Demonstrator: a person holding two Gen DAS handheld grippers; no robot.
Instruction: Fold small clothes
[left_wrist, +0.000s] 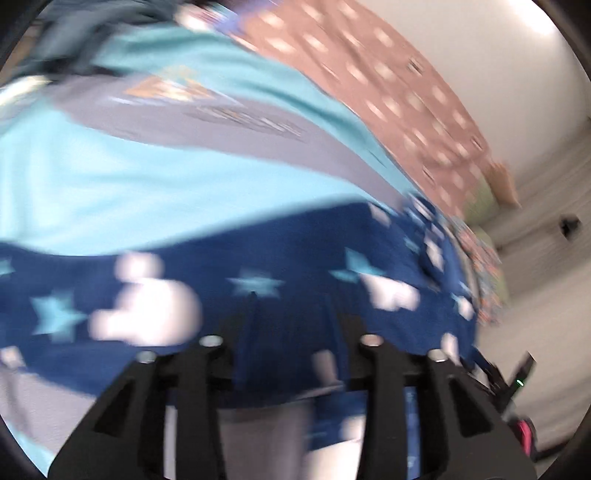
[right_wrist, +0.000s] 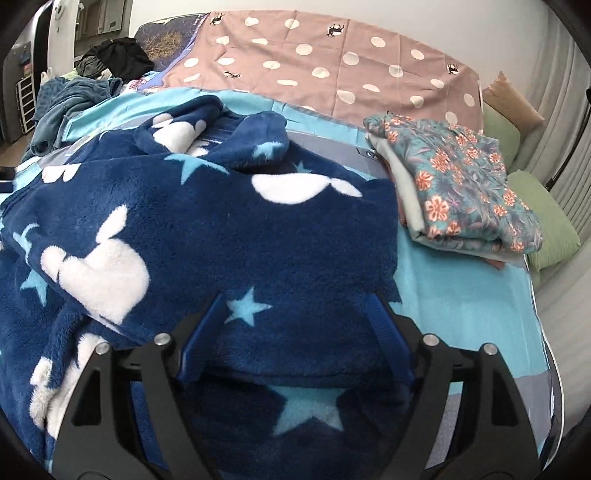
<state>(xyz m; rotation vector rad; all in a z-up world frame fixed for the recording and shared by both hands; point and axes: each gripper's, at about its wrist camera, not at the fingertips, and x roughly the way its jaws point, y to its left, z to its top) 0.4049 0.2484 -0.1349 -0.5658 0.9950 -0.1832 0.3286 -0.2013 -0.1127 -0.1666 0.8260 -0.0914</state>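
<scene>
The navy fleece garment with stars (right_wrist: 207, 221) lies between the right gripper's (right_wrist: 295, 314) spread fingers on the bed (right_wrist: 461, 288); the left gripper's (left_wrist: 290, 306) finger state is unclear.

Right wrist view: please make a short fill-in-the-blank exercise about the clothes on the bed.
1. The dark blue fleece garment bears white shapes and light blue ____.
2. The folded floral garment lies to the ____ of the fleece.
3. The pink sheet behind them has white ____.
4. The right gripper has its fingers spread ____ around a fleece fold.

Missing words: stars; right; dots; apart
</scene>
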